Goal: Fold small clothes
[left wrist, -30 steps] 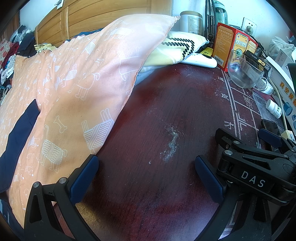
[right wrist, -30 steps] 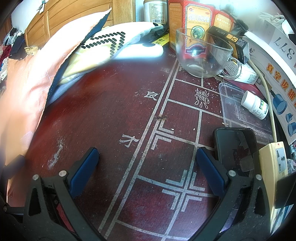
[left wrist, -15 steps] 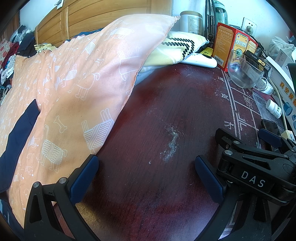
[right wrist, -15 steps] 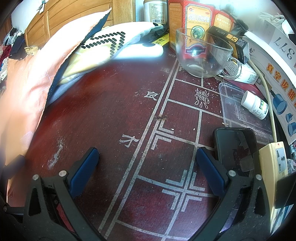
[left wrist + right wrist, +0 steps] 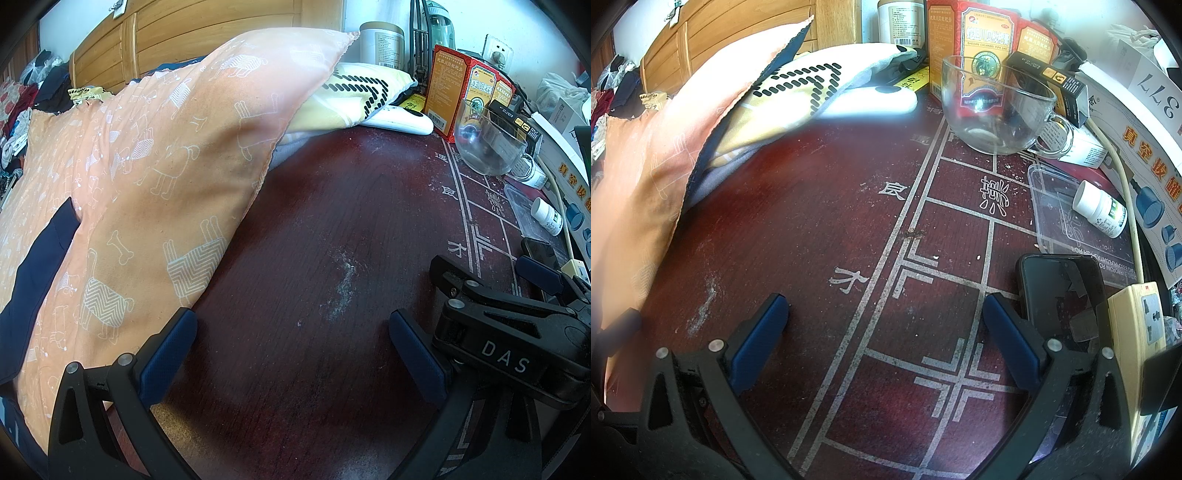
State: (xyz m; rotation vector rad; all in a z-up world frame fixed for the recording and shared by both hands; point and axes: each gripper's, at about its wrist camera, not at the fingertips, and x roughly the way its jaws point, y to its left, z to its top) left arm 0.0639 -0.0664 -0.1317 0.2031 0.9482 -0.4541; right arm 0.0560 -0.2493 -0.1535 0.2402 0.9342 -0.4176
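While jaws spread, left hand-held gripper (image 5: 291,332) and right hand-held gripper (image 5: 884,314) empty over table (image 5: 332,221).

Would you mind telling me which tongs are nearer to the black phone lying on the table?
Right. The right tongs have a finger beside the black phone; the left tongs sit further left, nearer the orange pillow.

A yellow folded garment (image 5: 343,99) with black dashes lies under the peach pillow (image 5: 155,177).

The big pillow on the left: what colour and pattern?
Peach pillow with white outline dogs and bones, clearest in the left wrist view.
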